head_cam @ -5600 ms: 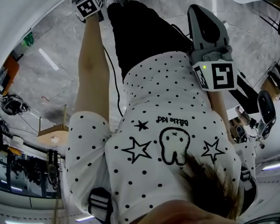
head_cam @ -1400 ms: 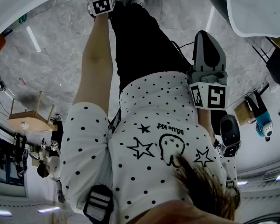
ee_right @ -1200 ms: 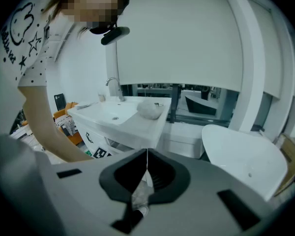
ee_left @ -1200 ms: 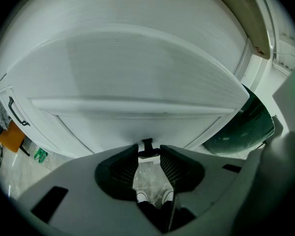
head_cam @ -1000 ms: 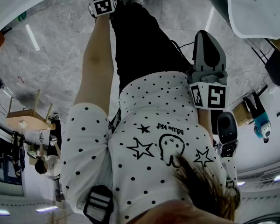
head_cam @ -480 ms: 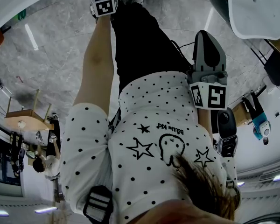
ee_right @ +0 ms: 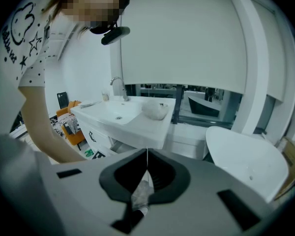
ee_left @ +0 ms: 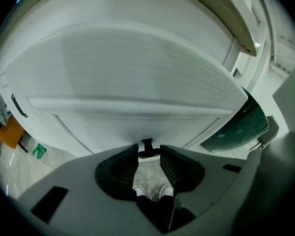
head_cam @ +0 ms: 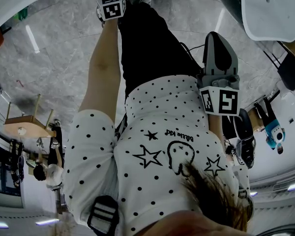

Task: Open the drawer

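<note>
grey marble floor (head_cam: 59, 58) fills the head view, which looks straight down past a dotted white shirt (head_cam: 157, 146) and black trousers (head_cam: 147, 43). a small wooden table (head_cam: 27, 124) stands at the left and a white tub (head_cam: 273, 9) is cut off at the upper right. in the right gripper view a white vanity (ee_right: 152, 132) carries a basin (ee_right: 119, 113) and a curved tap (ee_right: 119, 85) below a big pale blind.

the left gripper view is mostly one broad white curved surface that i cannot identify. the left gripper (ee_left: 148, 154) has its fingers spread with nothing between them, only floor and white shoes (ee_left: 152, 191) beyond. the right gripper (ee_right: 147, 154) has its fingertips pressed together, pinching nothing.

the drawer (ee_right: 96, 137) sits under the vanity counter, well apart from both grippers. it is white with a dark handle (ee_right: 91, 135), small and partly cut off by the gripper body, so i cannot tell how far shut it is.
</note>
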Motion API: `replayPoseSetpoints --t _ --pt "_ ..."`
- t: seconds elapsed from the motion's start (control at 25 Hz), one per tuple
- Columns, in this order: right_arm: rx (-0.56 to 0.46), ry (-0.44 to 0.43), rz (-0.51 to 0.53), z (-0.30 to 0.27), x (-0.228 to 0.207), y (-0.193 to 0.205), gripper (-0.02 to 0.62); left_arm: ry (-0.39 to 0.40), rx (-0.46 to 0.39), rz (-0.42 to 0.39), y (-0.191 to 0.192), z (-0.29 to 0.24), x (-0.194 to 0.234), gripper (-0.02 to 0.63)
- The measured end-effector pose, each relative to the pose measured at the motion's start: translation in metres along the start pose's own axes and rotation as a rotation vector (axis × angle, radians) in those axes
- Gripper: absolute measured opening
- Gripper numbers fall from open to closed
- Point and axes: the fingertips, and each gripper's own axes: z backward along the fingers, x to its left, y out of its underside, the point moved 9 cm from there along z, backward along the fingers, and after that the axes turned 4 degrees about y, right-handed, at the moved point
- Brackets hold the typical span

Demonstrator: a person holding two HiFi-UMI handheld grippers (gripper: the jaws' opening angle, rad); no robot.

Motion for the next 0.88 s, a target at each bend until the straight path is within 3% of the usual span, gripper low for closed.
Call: replayPoseSetpoints --t 0.88 --pt "-0.014 -0.014 0.025 0.004 0.007 0.000 0.015 0.007 0.013 0.006 0.023 0.012 -0.004 0.143"
